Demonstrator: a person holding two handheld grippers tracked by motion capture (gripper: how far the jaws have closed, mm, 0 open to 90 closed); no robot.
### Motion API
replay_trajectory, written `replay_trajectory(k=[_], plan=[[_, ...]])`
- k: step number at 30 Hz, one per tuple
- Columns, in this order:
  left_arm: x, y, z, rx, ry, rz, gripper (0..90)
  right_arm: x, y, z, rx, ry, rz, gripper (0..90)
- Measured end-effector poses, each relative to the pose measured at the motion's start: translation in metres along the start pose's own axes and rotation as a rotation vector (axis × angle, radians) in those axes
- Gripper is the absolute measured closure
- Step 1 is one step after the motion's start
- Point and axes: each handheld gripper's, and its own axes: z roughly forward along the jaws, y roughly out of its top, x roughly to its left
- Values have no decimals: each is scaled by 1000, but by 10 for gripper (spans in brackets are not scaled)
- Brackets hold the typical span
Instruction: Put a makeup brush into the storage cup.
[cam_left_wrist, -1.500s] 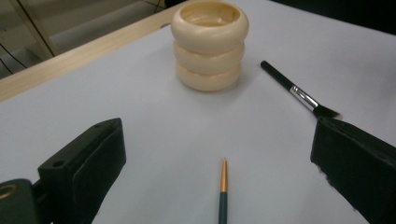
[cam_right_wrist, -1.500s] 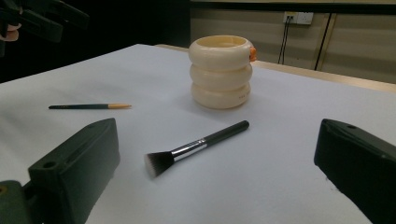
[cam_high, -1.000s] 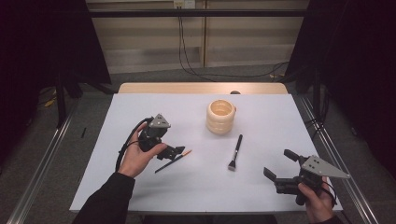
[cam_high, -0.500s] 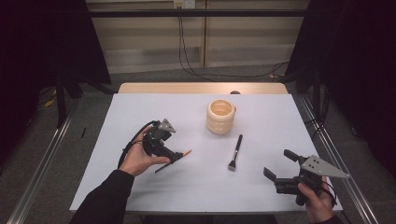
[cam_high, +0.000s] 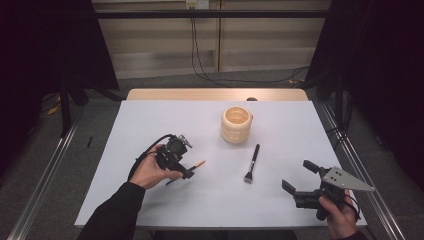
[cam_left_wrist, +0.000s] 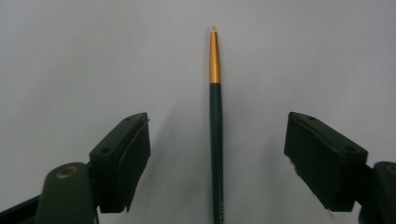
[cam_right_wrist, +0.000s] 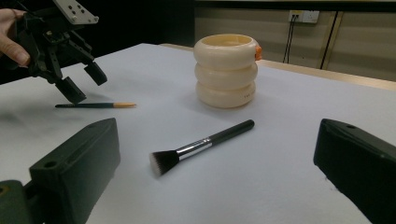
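A thin dark liner brush with an orange tip lies on the white table. My left gripper hovers open just above it, one jaw on each side of the handle and neither touching it. The high view shows that left gripper tilted down over the liner brush. A black-handled makeup brush lies at mid-table, below a cream ribbed cup. At the near right, my right gripper is open and holds nothing. It faces the makeup brush and the cup.
The table's wooden far edge borders a floor with cables. Metal rails run along both sides of the table. In the right gripper view, the left gripper hangs over the liner brush.
My left gripper has come down and toward me, tipping its jaws over the thin brush. The right gripper and both brushes have stayed put.
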Motion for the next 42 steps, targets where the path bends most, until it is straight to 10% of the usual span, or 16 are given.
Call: replay_trajectory(k=[15, 29, 42], plan=[[4, 1, 14, 85, -43, 2, 596, 0, 0, 1, 4, 4, 4, 0], [-3, 7, 17, 123, 32, 25, 761, 0, 0, 1, 13, 12, 0, 0], [1, 9, 19, 141, -6, 18, 834, 1, 0, 2, 12, 7, 6, 0]])
